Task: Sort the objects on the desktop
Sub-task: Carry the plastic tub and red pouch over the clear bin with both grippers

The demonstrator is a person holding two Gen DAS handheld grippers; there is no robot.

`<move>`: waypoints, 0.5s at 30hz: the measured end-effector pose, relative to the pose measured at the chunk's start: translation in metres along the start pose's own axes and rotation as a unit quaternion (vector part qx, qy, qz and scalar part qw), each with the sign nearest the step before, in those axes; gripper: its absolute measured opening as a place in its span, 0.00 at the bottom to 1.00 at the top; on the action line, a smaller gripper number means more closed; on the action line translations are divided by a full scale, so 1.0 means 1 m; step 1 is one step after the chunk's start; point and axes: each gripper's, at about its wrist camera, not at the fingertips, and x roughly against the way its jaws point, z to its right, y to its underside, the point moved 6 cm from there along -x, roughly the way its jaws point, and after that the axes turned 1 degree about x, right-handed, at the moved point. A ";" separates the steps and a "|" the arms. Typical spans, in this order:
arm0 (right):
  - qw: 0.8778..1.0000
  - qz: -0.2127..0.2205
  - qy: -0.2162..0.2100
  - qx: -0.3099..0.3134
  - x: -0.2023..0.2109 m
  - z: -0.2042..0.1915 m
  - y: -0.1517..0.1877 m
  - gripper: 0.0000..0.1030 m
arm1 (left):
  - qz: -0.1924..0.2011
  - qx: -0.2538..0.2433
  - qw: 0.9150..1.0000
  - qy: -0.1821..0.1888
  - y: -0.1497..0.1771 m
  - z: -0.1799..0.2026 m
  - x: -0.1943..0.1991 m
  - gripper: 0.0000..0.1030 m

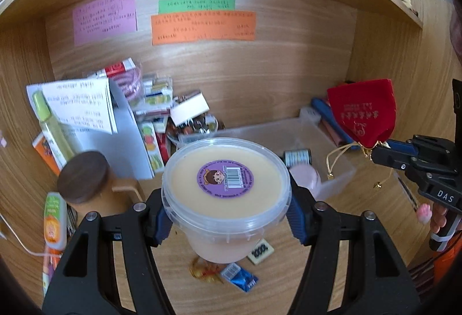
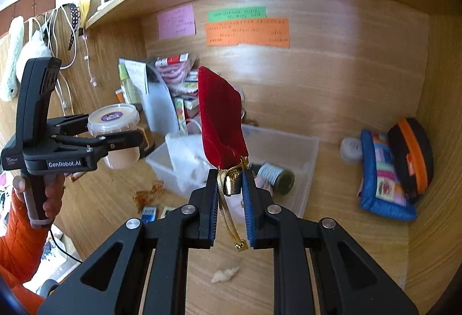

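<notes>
Desktop objects, two in hand, both lifted off the desk. My left hand-held gripper clamps a lidded plastic tub by its sides below the rim, upright, probably so the cream-coloured contents stay level. My right hand-held gripper pinches one red velvet pouch at its gathered neck, jaws nearly closed on the gold cord; the pouch stands up above the fingers. One clear bin sits below, likely the destination; I count one spool inside for certain. Three coloured notes on the back panel. Loose on the desk: one blue wrapper, one small eraser.
</notes>
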 end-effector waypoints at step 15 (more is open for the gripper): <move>0.999 -0.022 -0.023 -0.015 -0.058 0.013 -0.019 0.14 | -0.033 -0.014 0.999 0.020 -0.015 0.007 -0.061 0.63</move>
